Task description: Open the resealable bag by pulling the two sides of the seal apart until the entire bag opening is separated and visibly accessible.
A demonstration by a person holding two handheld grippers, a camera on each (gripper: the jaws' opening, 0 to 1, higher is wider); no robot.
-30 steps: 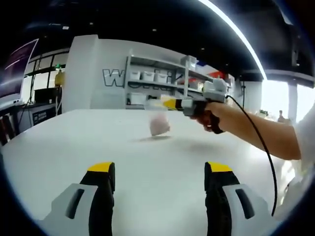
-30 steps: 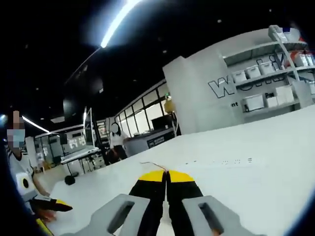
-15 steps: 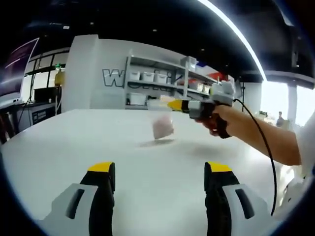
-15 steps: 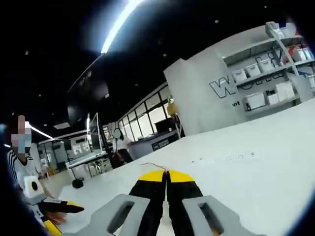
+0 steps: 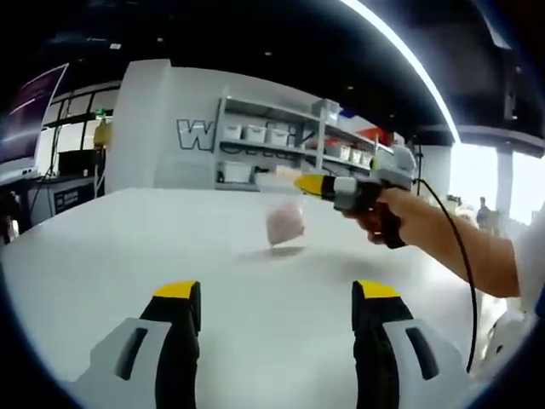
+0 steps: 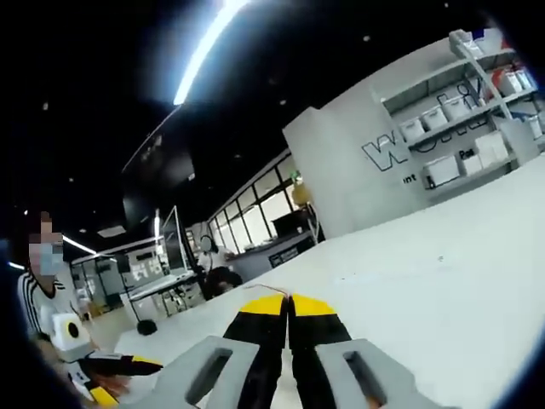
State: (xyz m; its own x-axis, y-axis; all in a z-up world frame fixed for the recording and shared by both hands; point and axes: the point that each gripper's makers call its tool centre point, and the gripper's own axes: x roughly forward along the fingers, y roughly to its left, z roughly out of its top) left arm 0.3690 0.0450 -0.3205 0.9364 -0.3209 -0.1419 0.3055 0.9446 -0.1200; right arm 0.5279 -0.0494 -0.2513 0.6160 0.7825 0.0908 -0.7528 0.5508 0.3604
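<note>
Right gripper [image 5: 303,182] comes into the left gripper view from the right, held in a person's hand [image 5: 400,220], with a black cable [image 5: 460,264] trailing off it. Its yellow-tipped jaws are pressed together on the top edge of the bag [image 5: 283,220], a clear bag with something pale pink inside. That bag hangs from the jaws just above the white table [image 5: 128,247], near the middle of the scene, and looks a little blurred.

In the right gripper view the same gripper [image 6: 288,300] shows its two jaws closed tight, with a thin sliver of plastic at the tips.

Left gripper [image 5: 272,291] sits low and near, its jaws spread wide apart with nothing between them, well apart from the bag.

Far behind stands a white wall with shelves [image 5: 272,141] holding white boxes.
</note>
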